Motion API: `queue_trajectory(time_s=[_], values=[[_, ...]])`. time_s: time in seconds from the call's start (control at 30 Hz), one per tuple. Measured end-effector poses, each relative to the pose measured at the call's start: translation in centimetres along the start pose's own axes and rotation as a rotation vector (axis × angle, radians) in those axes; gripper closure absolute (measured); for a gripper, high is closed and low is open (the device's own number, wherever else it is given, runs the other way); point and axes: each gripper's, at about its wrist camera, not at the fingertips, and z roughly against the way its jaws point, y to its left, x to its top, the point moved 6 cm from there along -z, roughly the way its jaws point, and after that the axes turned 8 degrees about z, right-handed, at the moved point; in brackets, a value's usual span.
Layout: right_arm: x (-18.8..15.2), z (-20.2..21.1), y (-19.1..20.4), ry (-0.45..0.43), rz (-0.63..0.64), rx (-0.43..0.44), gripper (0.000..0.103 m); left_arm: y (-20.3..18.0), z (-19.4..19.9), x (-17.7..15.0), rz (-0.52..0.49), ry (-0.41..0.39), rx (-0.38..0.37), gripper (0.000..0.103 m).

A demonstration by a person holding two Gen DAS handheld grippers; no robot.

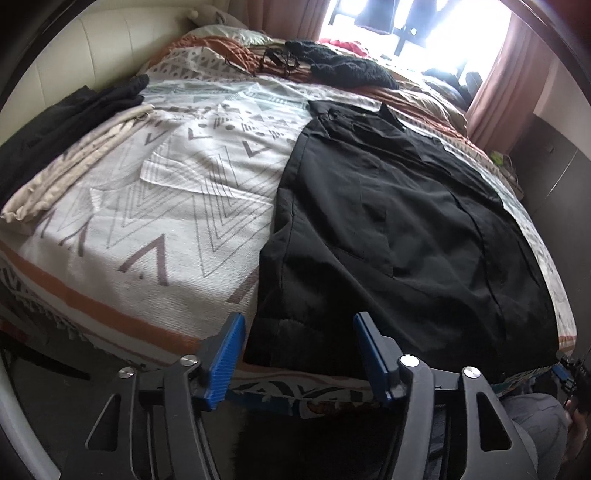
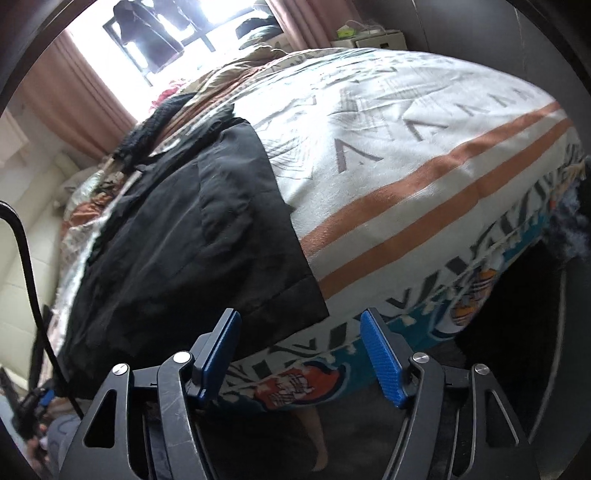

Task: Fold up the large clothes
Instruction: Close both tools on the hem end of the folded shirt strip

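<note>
My 2 grippers hang over the near edge of the bed (image 1: 110,306), where the garment (image 1: 388,221), black and large, lies spread flat on the patterned cover. Its hem reaches that near edge; its collar end points toward the window (image 1: 369,18).

Left gripper (image 1: 299,354): the blue pads stand apart, with the garment's near-left hem corner showing between them. No pad presses the cloth, so nothing is pinched.

Right gripper (image 2: 301,354): the pads likewise stand apart, just beside the garment's near-right hem corner, which lies toward my left pad. The gap frames the bed's side, not cloth. Nothing is held.

Also on the bed: a folded stack (image 1: 66,155) of black and beige cloth at the left side, well apart from the garment, and a dark knit (image 1: 351,66) at the far end.

Step in hand, as I judge it: the approach to grasp the 2 hem corners, ahead of the 1st fold. The fold itself is not yet begun.

The next move calls for each gripper to straddle its own corner and pinch all layers. The right gripper looks to need a shift toward the garment first. Then both should lift evenly, lest the cloth skew.
</note>
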Motion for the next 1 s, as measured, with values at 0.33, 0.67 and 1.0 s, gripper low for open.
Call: queue_trajectory(time_s=[0.33, 0.67, 1.0], values=[[-0.3, -0.4, 1.8, -0.030, 0.012, 0.166, 0.062, 0.7, -0.7, -0.2, 0.022, 0.017, -0.010, 0.051], [0.9, 1.8, 3.6, -0.111, 0.035, 0.204, 0.064, 1.0, -0.6, -0.2, 0.042, 0.009, -0.035, 0.056], [1.1, -1.5, 1.3, -0.063, -0.048, 0.162, 0.064, 1.1, -1.4, 0.9, 0.034, -0.015, -0.048, 0.063]])
